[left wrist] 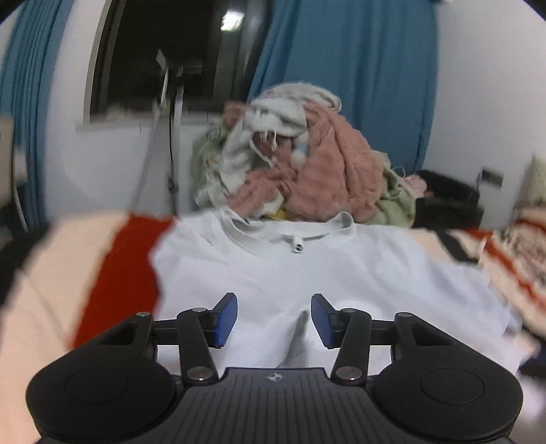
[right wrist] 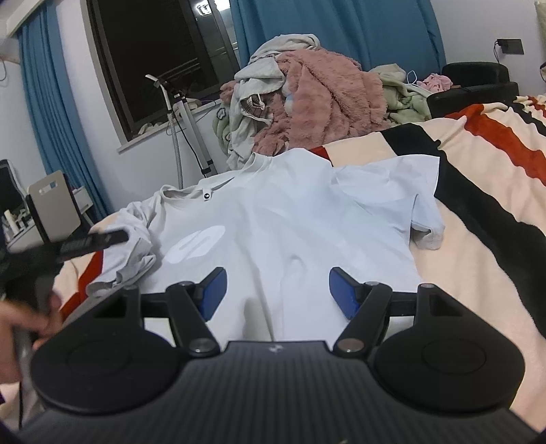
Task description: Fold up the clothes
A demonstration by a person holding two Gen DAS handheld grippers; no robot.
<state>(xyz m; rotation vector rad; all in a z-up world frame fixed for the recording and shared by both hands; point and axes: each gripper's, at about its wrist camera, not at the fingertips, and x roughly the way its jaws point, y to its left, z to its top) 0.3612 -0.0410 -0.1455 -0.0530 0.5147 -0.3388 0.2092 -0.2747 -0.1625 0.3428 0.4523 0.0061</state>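
White T-shirt (right wrist: 290,218) lies flat on the striped blanket (right wrist: 484,191) (both tongs (left wrist: 273,319) (right wrist: 275,293) apart, empty).

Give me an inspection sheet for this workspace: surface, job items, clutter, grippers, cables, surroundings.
Surface: striped blanket in cream, red and black covers the bed.
Job's things: white T-shirt spread front up, collar at the far end; one sleeve lies flat, the other sleeve is bunched.
Clutter: unfolded clothes pile beyond the collar, a pink fleece on top.
Grippers: left gripper and right gripper both over the shirt's lower half, jaws open, holding nothing.
Cables: black cord hangs by the window; a thin cable lies on the pile.
Surroundings: blue curtains, dark window, garment steamer stand.
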